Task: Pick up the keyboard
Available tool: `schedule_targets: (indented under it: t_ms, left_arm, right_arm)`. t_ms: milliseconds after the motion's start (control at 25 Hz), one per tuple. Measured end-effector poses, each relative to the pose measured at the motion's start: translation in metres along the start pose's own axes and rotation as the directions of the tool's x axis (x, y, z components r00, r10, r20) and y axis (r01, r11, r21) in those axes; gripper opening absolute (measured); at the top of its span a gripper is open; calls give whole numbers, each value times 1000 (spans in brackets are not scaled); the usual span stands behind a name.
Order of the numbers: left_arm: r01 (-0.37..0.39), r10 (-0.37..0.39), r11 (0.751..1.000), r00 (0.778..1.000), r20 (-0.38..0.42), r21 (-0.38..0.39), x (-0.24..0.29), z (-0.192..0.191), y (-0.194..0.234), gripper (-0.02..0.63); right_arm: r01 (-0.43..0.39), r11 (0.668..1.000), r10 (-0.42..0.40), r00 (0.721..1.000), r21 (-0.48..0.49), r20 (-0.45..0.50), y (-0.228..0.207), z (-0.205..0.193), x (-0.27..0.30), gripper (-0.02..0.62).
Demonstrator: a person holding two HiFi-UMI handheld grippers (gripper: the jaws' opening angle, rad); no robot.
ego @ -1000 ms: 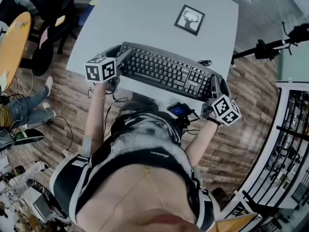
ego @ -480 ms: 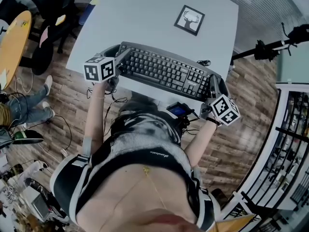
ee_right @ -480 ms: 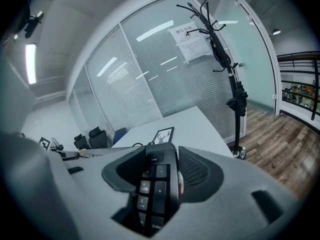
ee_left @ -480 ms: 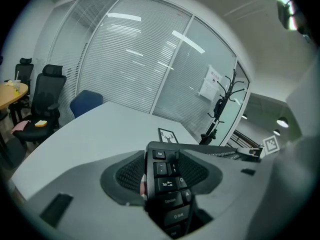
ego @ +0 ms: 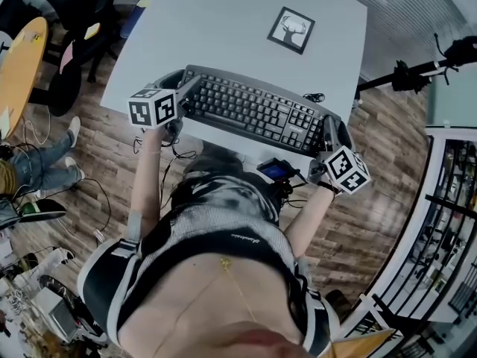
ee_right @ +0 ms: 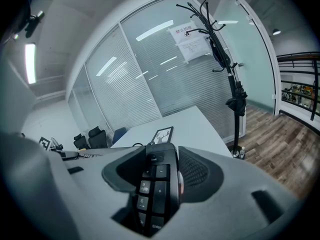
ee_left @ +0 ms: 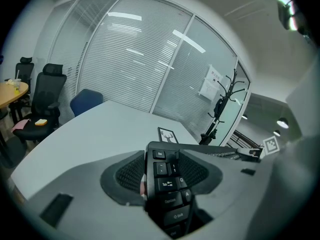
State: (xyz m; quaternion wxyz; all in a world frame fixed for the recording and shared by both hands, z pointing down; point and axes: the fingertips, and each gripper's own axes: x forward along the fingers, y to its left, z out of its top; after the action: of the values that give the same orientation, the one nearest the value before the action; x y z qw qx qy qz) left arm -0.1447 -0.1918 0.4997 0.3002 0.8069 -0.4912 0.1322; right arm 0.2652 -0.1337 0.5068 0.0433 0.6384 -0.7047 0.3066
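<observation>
The left gripper (ee_left: 161, 176) and right gripper (ee_right: 162, 176) each clamp an end of the keyboard (ego: 253, 110). Beyond the jaws lies bare table (ego: 223, 28).

Office. Blind-covered glass partitions (ee_left: 135, 59), swivel chairs (ee_left: 47, 94) and a coat stand (ee_right: 222, 54) surround the tabletop (ego: 223, 21).

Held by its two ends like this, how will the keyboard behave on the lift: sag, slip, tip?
Probably stiff: the keyboard spans straight between left gripper and right gripper. Narrow end grips may let it rotate; its smooth plastic might slip.
</observation>
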Motion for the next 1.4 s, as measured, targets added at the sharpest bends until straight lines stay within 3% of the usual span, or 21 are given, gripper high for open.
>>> schedule_targets:
  t_ms: [1160,1400]
  left_arm:
    - [-20,20,1000,1000,-12,-9,0,-5,3,204]
    - [-54,54,998,999,-8,10,10,0,-1,202]
  right_arm:
    - [-18,1000,18,999,-1,-33,0,-2,2,189]
    - [19,999,-20,999,-27,-42,-7,1,7,189]
